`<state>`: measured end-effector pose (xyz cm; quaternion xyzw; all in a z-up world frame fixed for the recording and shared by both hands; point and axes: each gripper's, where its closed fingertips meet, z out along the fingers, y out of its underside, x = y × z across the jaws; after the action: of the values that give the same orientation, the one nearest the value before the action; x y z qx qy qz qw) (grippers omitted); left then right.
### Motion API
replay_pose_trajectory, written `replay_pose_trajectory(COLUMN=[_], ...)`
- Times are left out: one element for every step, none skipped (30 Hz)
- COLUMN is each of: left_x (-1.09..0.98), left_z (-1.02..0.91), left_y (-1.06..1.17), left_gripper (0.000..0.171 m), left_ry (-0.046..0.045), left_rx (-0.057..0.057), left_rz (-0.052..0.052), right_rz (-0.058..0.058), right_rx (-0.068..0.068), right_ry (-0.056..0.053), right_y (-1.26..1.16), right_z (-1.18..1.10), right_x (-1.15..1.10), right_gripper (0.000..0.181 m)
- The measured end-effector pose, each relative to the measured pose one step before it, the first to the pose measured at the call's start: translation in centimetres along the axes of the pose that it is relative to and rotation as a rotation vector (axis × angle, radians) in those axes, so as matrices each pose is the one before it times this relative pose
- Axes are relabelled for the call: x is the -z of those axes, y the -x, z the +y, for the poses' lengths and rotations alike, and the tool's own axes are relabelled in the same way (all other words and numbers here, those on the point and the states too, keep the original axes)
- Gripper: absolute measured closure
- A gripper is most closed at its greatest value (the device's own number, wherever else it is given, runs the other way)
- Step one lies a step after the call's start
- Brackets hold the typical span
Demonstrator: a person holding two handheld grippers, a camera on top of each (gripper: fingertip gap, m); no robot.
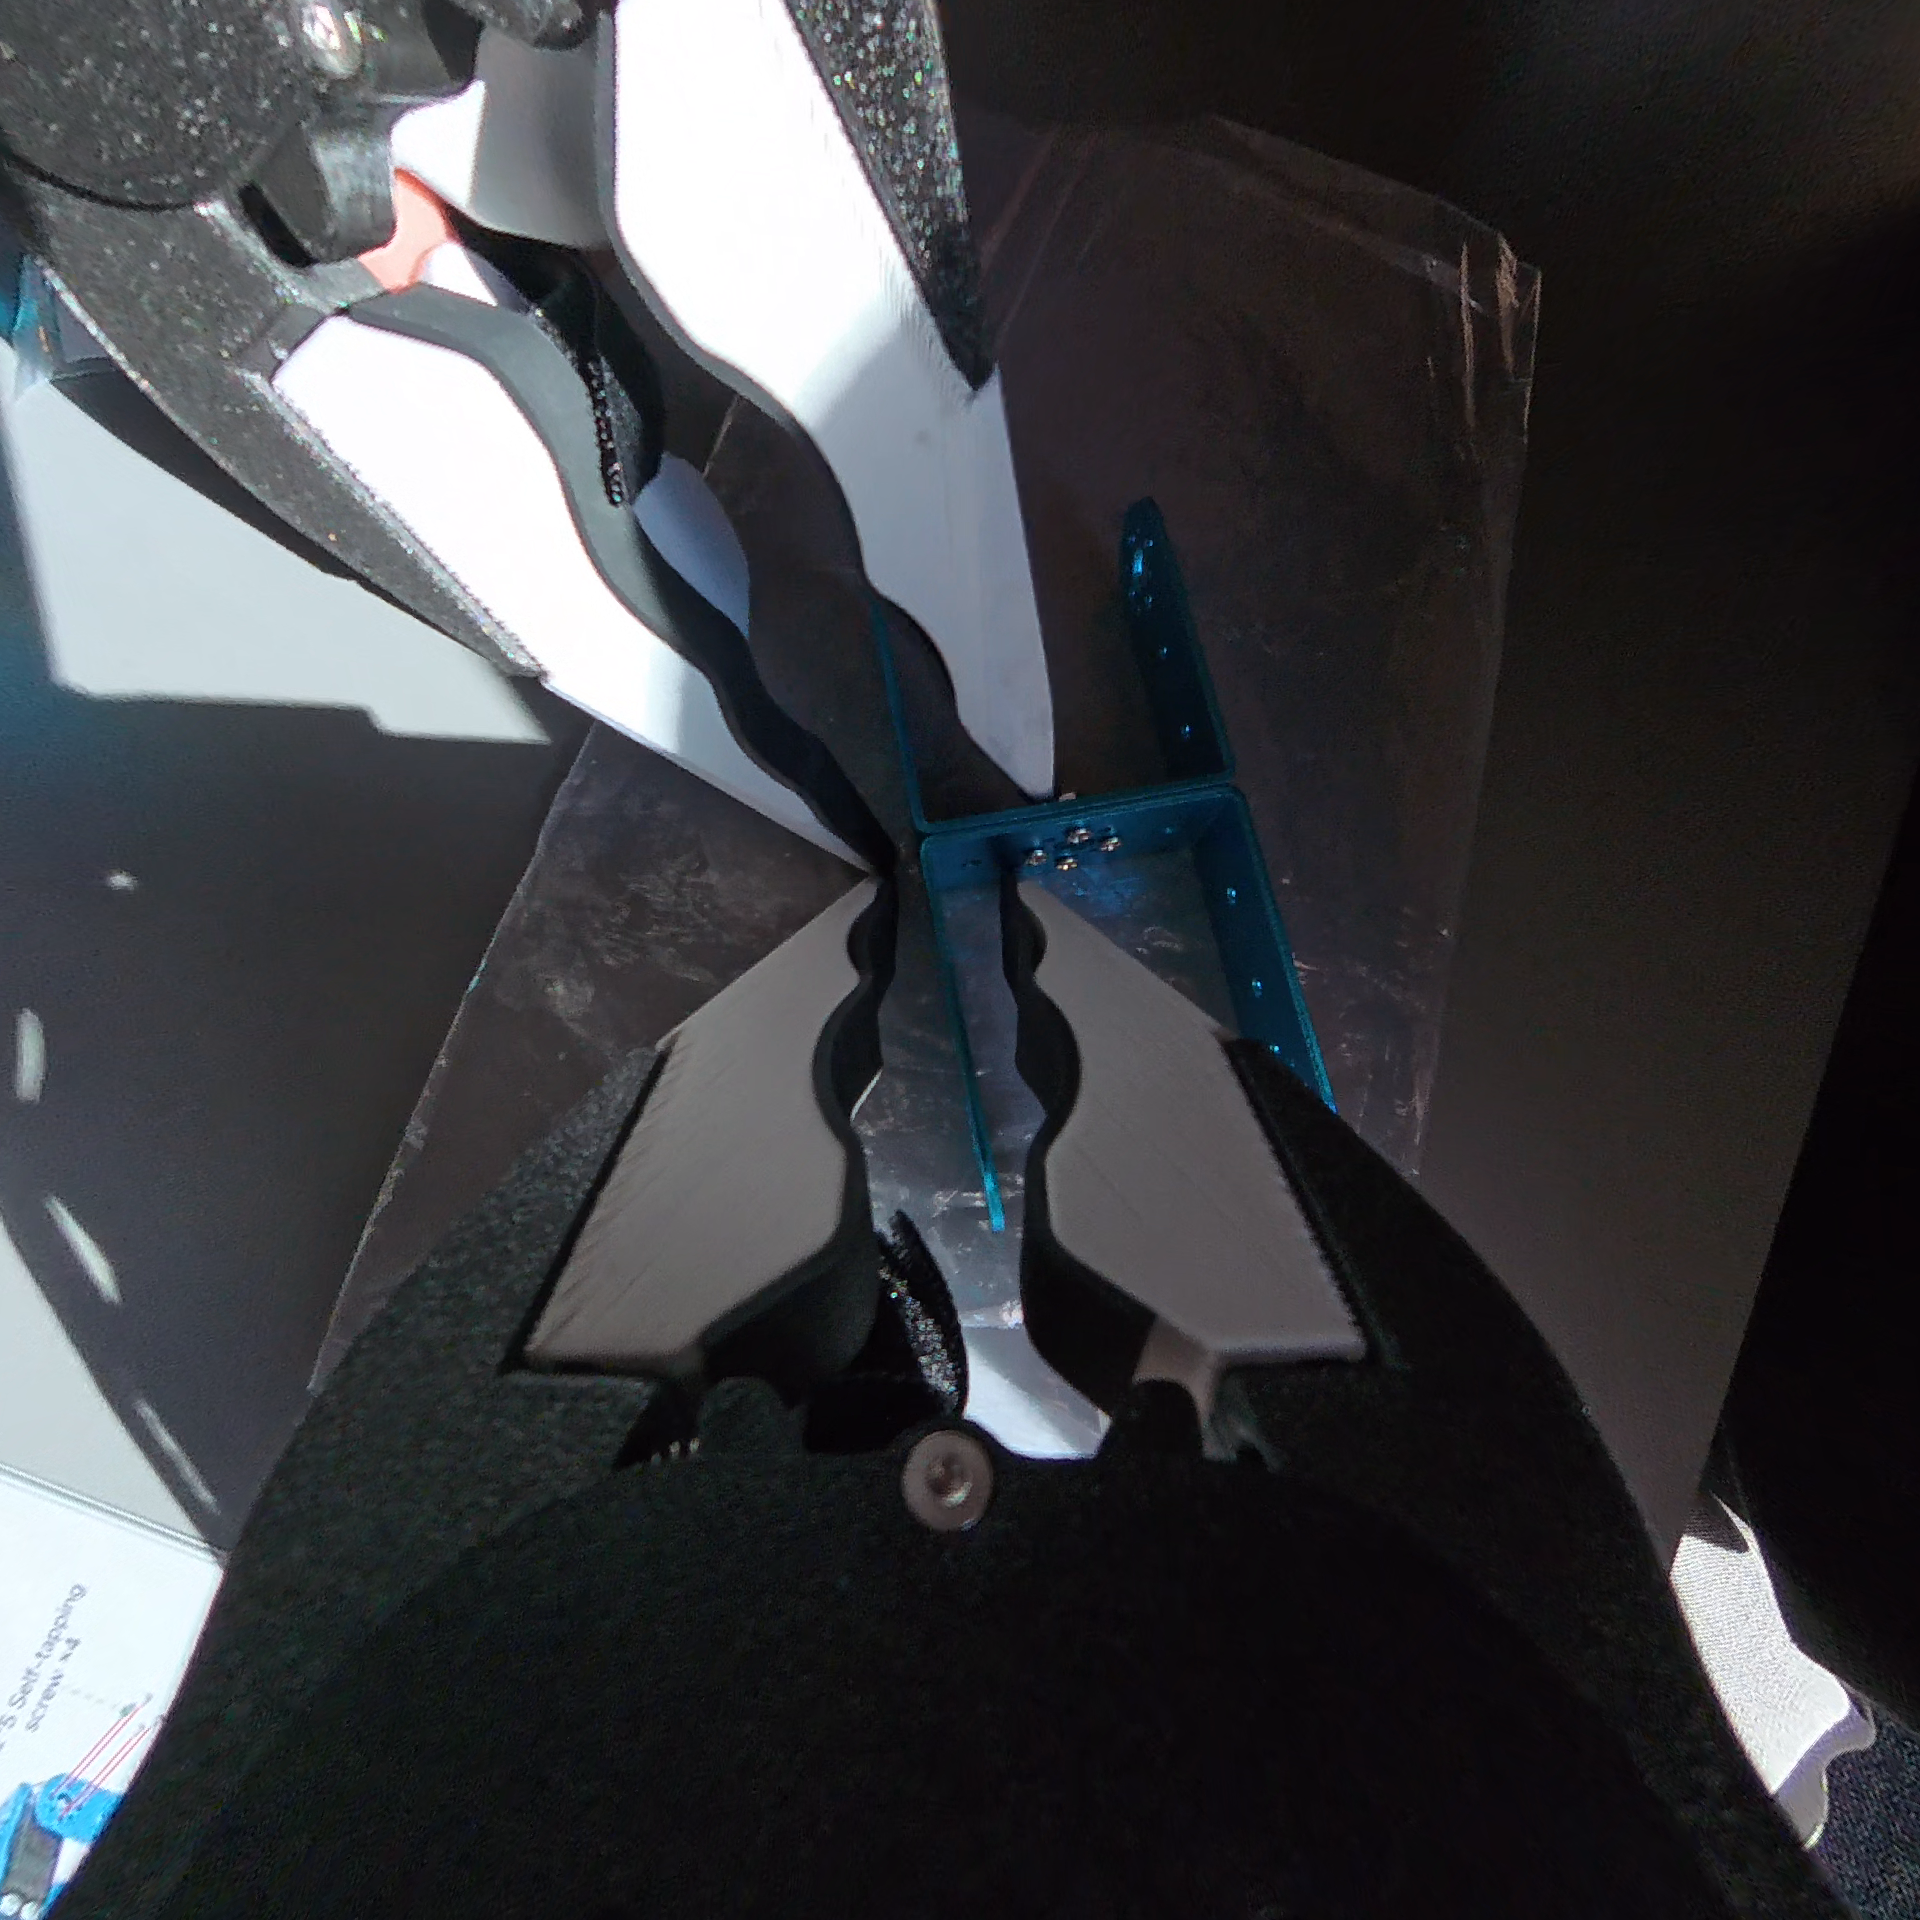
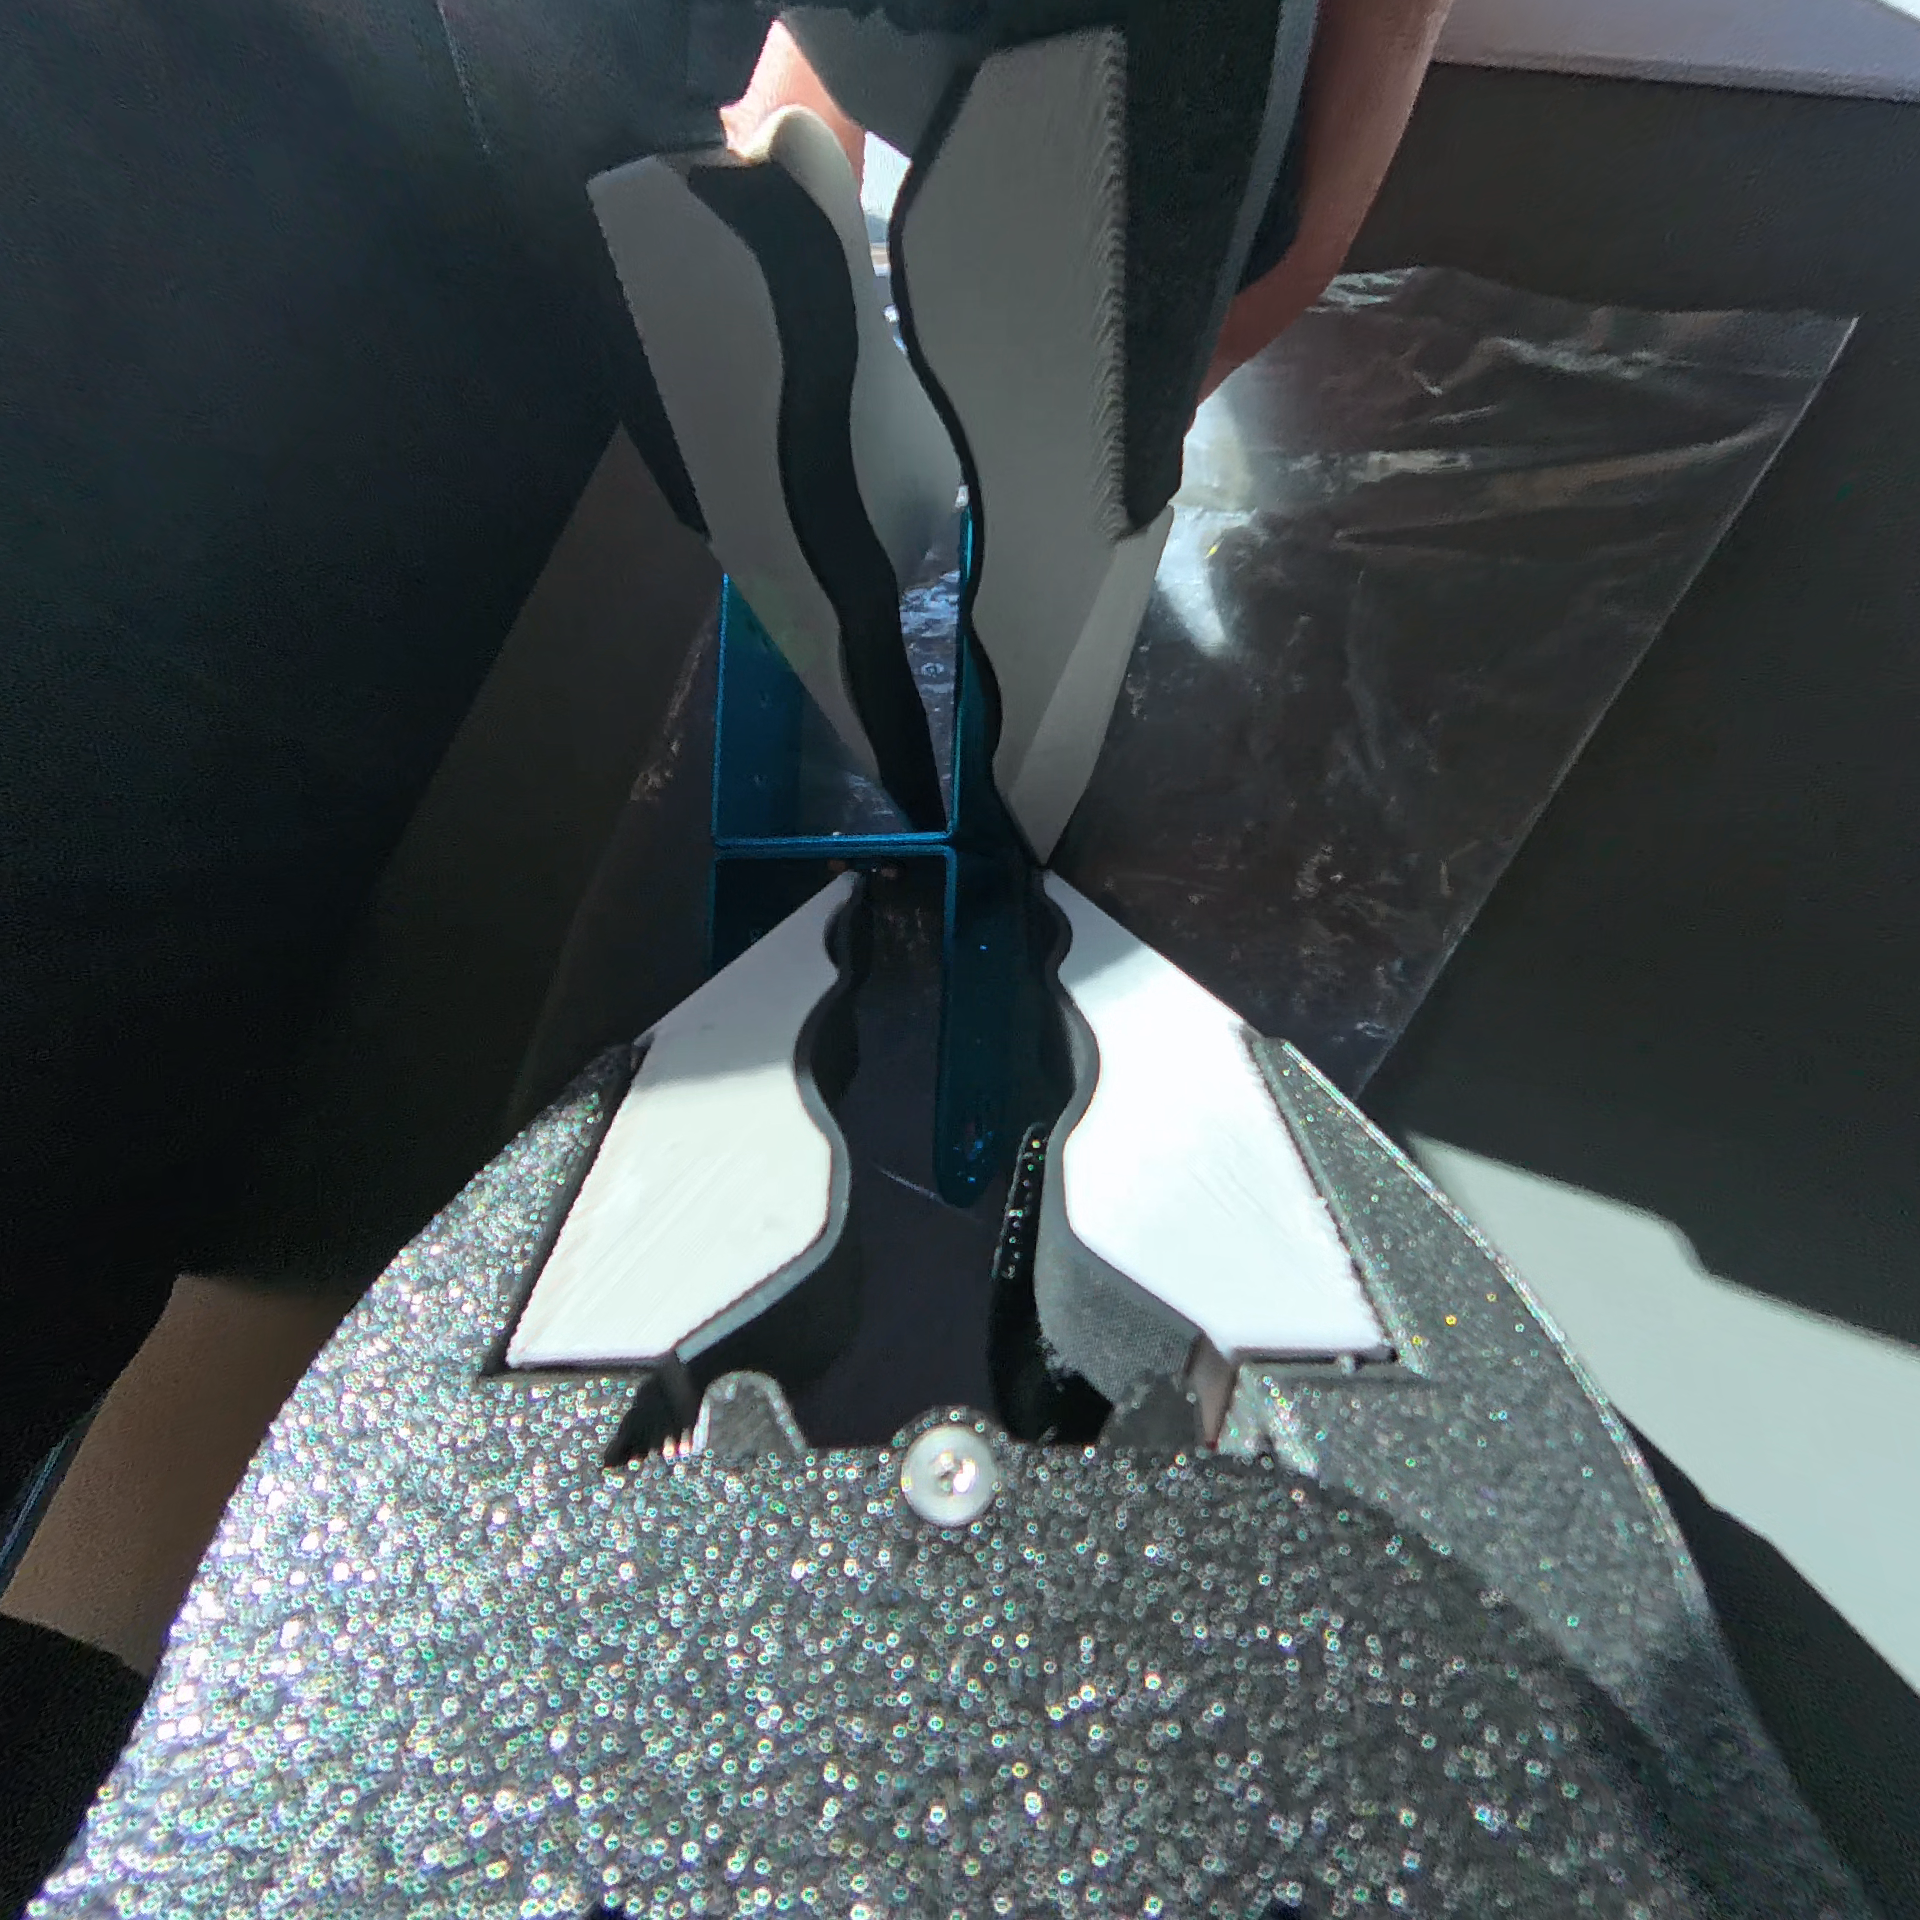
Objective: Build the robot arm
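Left gripper (image 1: 951,894): clamped on one arm of near blue U-bracket (image 1: 1101,935)
Right gripper (image 2: 951,883): clamped on an arm of the second blue U-bracket (image 2: 831,904), opposite side
Brackets: bolted base to base, arms running along each gripper's fingers
Position: directly between both tips, above clear plastic bag (image 1: 1299,520)
Look: thin anodised metal, rows of small holes, screw cluster (image 1: 1070,844) at joint

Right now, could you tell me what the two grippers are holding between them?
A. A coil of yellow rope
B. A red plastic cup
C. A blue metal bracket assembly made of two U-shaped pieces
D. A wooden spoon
C: the left gripper and the right gripper each have their jaws around one arm of the blue metal bracket assembly, above a clear plastic sheet.
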<state>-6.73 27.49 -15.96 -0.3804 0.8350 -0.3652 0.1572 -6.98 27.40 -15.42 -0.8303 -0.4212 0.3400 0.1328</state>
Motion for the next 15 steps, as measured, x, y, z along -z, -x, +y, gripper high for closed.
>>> replay_pose_trajectory(left_x=[0.004, 0.006, -0.002, -0.005, -0.009, -0.014, -0.017, 0.005, 0.014, -0.004, 0.017, 0.006, -0.016, -0.015, -0.002], left_z=[0.009, -0.009, 0.001, 0.001, -0.008, -0.034, 0.012, -0.009, 0.011, 0.007, 0.003, -0.015, 0.005, 0.029, 0.001], left_y=[-0.006, -0.009, -0.017, -0.016, -0.023, -0.029, 0.008, -0.015, -0.017, -0.012, -0.033, 0.003, 0.010, 0.005, -0.024], left_gripper=[0.153, 0.153, 0.153, 0.153, 0.153, 0.153, 0.153, 0.153, 0.153, 0.153, 0.153, 0.153, 0.153, 0.153, 0.153], left_ry=[0.00061, -0.00021, 0.00029, 0.00068, 0.00001, -0.00110, 0.00183, 0.00000, -0.00039, -0.00031, 0.00002, -0.00093, 0.00090, 0.00208, 0.00032], left_rx=[0.0009, 0.0001, -0.0005, 0.0006, -0.0002, -0.0024, -0.0021, -0.0025, -0.0013, 0.0010, 0.0012, -0.0003, 0.0009, 0.0010, -0.0010], left_rz=[0.0000, -0.0004, -0.0011, -0.0002, -0.0003, -0.0013, -0.0042, -0.0023, -0.0005, 0.0009, 0.0019, -0.0005, -0.0008, -0.0004, 0.0007], right_rz=[0.0032, 0.0039, -0.0017, -0.0020, -0.0038, 0.0090, 0.0142, 0.0025, 0.0040, 0.0052, -0.0058, -0.0112, -0.0081, -0.0072, -0.0086], right_rx=[-0.0057, -0.0042, -0.0041, -0.0046, -0.0071, -0.0051, 0.0110, 0.0046, 0.0039, 0.0073, 0.0035, -0.0054, -0.0022, -0.0024, -0.0069], right_ry=[0.0000, 0.0013, 0.0001, -0.0006, -0.0006, 0.0006, 0.0003, -0.0008, 0.0008, 0.0021, 0.0003, -0.0006, 0.0000, -0.0018, -0.0024], right_y=[-0.086, -0.093, 0.013, -0.008, -0.037, -0.239, -0.266, -0.015, -0.013, 0.011, 0.167, 0.182, 0.108, 0.077, 0.057], right_z=[-0.045, -0.010, -0.012, -0.018, 0.007, 0.033, 0.036, 0.003, 0.003, 0.034, 0.009, -0.007, 0.013, -0.019, -0.004], right_x=[-0.023, -0.008, 0.003, -0.009, 0.012, 0.006, -0.020, 0.000, -0.001, -0.006, -0.004, 0.032, 0.035, 0.017, -0.008], right_gripper=[0.154, 0.155, 0.156, 0.156, 0.157, 0.164, 0.168, 0.168, 0.168, 0.168, 0.165, 0.161, 0.158, 0.156, 0.155])
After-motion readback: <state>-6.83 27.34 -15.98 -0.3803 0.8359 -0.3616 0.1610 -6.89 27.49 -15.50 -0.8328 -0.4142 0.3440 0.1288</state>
